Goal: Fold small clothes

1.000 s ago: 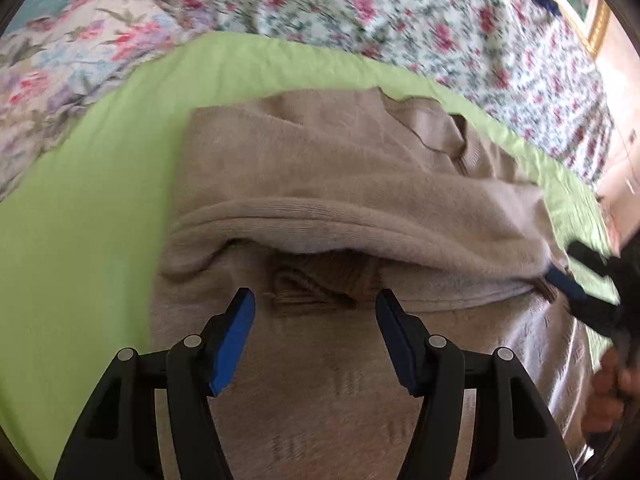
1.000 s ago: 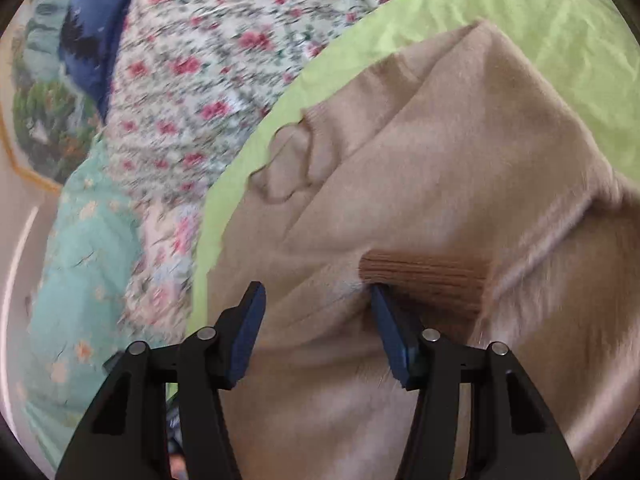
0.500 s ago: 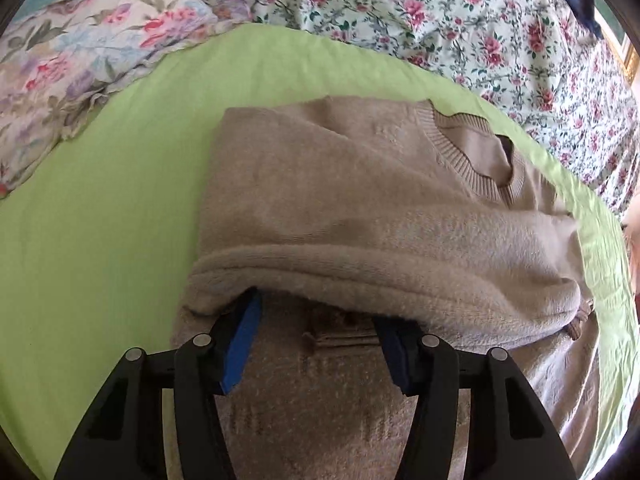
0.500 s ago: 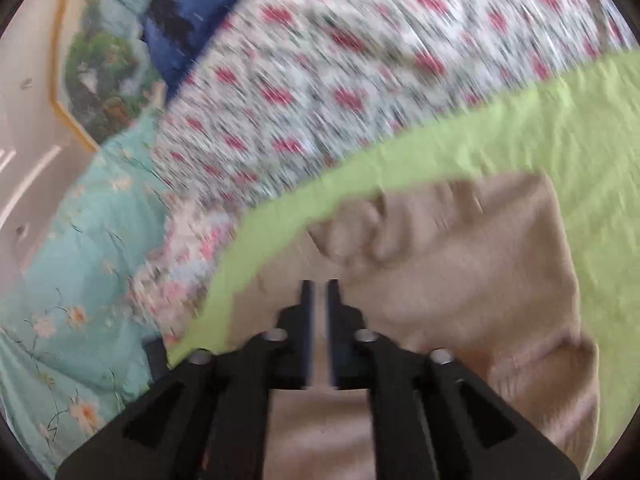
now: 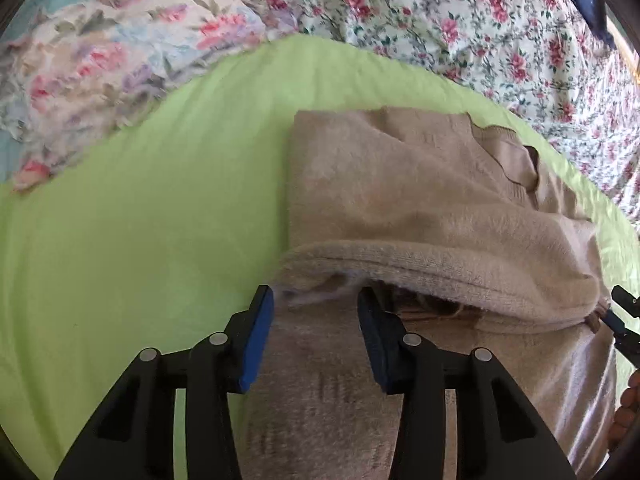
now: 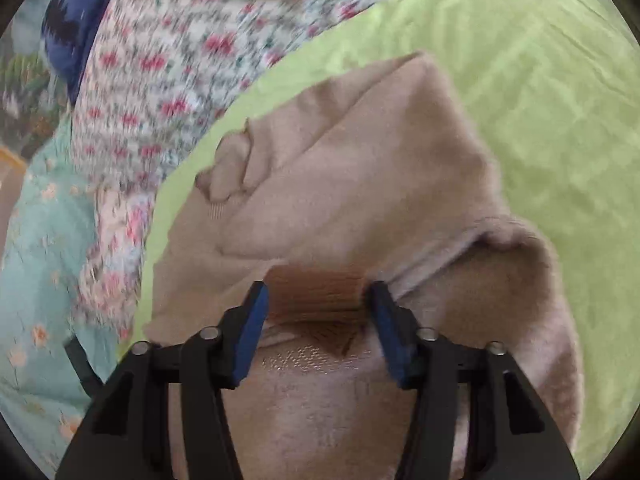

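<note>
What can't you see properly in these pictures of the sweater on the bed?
- Sweater: its near end is cut off by the bottom edge in both views, behind the tongs.
- Under the folded flap, left view: dark shadow hides what lies inside.
- Right tongs in the left view: mostly cut off by the right edge.
- Flowery bedding, right view: blurred.
- Brown ribbed cuff, right view: blurred, so whether the pads touch it is unclear.

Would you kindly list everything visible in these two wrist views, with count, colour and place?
sweater: one, beige, partly folded on the green sheet
ribbed cuff: one, brown, between the right gripper's fingers
sheet: one, lime green, under the sweater
floral bedding: white with pink flowers, beyond the sheet
navy cloth: one, dark blue, far corner
left gripper: black with blue pads, open, at the fold's edge
right gripper: black with blue pads, astride the cuff
hand: fingers at the picture's right edge
</note>
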`<state>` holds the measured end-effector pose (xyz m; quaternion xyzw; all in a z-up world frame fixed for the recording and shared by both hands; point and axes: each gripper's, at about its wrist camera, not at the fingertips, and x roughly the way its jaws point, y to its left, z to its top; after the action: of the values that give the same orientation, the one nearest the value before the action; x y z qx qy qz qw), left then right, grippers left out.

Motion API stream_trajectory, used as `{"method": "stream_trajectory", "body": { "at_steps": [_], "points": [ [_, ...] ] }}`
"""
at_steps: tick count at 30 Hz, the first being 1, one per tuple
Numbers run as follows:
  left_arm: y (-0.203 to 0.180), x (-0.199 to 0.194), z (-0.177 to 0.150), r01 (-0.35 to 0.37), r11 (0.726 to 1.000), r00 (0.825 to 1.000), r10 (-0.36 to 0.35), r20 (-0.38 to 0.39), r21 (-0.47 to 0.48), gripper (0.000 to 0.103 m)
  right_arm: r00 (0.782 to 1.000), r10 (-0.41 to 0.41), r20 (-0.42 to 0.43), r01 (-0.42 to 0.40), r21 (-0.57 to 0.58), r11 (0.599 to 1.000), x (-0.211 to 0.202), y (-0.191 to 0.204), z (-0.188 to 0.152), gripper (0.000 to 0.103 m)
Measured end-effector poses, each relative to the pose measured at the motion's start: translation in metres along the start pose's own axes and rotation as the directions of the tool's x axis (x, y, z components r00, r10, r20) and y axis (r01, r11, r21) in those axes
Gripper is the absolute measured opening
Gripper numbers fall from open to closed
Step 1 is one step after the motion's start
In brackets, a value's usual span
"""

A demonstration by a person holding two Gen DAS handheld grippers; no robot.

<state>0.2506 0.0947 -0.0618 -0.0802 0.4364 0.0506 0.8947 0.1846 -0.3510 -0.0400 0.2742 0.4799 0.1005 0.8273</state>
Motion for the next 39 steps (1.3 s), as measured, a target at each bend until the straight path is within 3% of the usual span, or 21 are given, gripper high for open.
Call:
{"method": "stream_trajectory", "body": {
  "at_steps": [1, 2, 6, 10, 13, 14, 18, 20, 21, 24, 26, 28, 30, 34, 35, 36, 37, 38, 39],
  "points": [
    [0.0, -0.003, 0.0, -0.026, 1.0, 1.0, 0.025, 0.014, 0.009, 0.056, 1.0, 0.0, -0.004, 0.0, -0.017, 1.0, 0.001, 0.003, 0.0, 0.017],
    [0.001, -0.005, 0.0, -0.033, 0.999, 0.999, 0.033, 0.025, 0.015, 0.059, 0.999, 0.034, -0.005, -0.034, -0.027, 0.999, 0.003, 0.008, 0.002, 0.015],
    [0.006, 0.006, 0.0, -0.032, 0.999, 0.999, 0.032, -0.007, 0.028, 0.06, 0.988, 0.097, 0.118, -0.075, -0.183, 0.98, -0.024, 0.057, 0.027, 0.014],
    [0.013, 0.012, 0.004, -0.039, 0.999, 0.999, 0.039, -0.018, 0.006, 0.06, 0.935, 0.204, 0.291, -0.097, -0.344, 0.934, -0.077, 0.102, 0.053, 0.013],
    [0.018, 0.007, 0.007, -0.033, 0.999, 0.999, 0.033, 0.003, -0.001, 0.061, 0.898, 0.282, 0.338, -0.137, -0.393, 0.909, -0.098, 0.106, 0.063, 0.013],
    [0.018, 0.006, 0.008, -0.026, 1.0, 1.0, 0.026, 0.007, 0.001, 0.063, 0.901, 0.275, 0.336, -0.133, -0.389, 0.911, -0.098, 0.1, 0.064, 0.013],
    [0.016, 0.009, 0.011, -0.036, 0.999, 0.999, 0.036, 0.002, -0.009, 0.063, 0.956, 0.098, 0.276, -0.017, -0.283, 0.959, -0.063, 0.058, 0.058, 0.013],
    [0.015, 0.012, 0.011, -0.037, 0.999, 0.999, 0.037, -0.005, -0.015, 0.063, 0.978, -0.038, 0.204, 0.083, -0.217, 0.973, -0.034, 0.025, 0.047, 0.016],
    [0.013, 0.015, 0.01, -0.043, 0.999, 0.999, 0.043, -0.01, -0.012, 0.063, 0.982, -0.069, 0.173, 0.102, -0.188, 0.977, -0.026, 0.014, 0.043, 0.022],
    [0.011, 0.02, 0.011, -0.054, 0.999, 0.998, 0.054, -0.023, -0.006, 0.063, 0.98, -0.139, 0.139, 0.151, -0.079, 0.985, -0.02, -0.014, 0.027, 0.022],
    [0.01, 0.022, 0.011, -0.057, 0.998, 0.998, 0.057, -0.027, 0.001, 0.063, 0.979, -0.104, 0.177, 0.118, -0.072, 0.99, -0.035, -0.01, 0.012, 0.022],
    [0.009, 0.022, 0.013, -0.055, 0.998, 0.998, 0.055, -0.027, 0.014, 0.063, 0.98, 0.024, 0.199, -0.002, -0.107, 0.994, -0.047, 0.012, -0.01, 0.022],
    [0.004, 0.021, 0.015, -0.055, 0.998, 0.998, 0.055, -0.016, 0.044, 0.062, 0.98, 0.159, 0.118, -0.136, -0.185, 0.973, -0.038, 0.041, -0.032, 0.022],
    [-0.009, 0.019, 0.018, -0.056, 0.993, 0.998, 0.054, 0.018, 0.106, 0.06, 0.964, 0.253, -0.079, -0.266, -0.298, 0.917, 0.015, 0.106, -0.07, 0.022],
    [-0.012, 0.019, 0.02, -0.055, 0.992, 0.998, 0.052, 0.027, 0.116, 0.051, 0.964, 0.249, -0.098, -0.267, -0.317, 0.91, 0.026, 0.118, -0.075, 0.022],
    [-0.014, 0.019, 0.021, -0.03, 0.992, 0.999, 0.026, 0.03, 0.126, 0.032, 0.963, 0.243, -0.119, -0.27, -0.335, 0.903, 0.039, 0.13, -0.079, 0.021],
    [-0.016, 0.018, 0.022, -0.004, 0.992, 1.0, 0.0, 0.024, 0.128, 0.022, 0.963, 0.225, -0.149, -0.264, -0.356, 0.896, 0.056, 0.145, -0.083, 0.02],
    [-0.017, 0.017, 0.023, 0.023, 0.991, 0.999, -0.026, 0.021, 0.129, 0.014, 0.965, 0.201, -0.168, -0.25, -0.369, 0.895, 0.069, 0.155, -0.084, 0.019],
    [-0.02, 0.015, 0.023, 0.019, 0.99, 0.999, -0.024, 0.036, 0.137, 0.014, 0.969, 0.176, -0.171, -0.23, -0.382, 0.895, 0.08, 0.163, -0.084, 0.019]
  ]
}}
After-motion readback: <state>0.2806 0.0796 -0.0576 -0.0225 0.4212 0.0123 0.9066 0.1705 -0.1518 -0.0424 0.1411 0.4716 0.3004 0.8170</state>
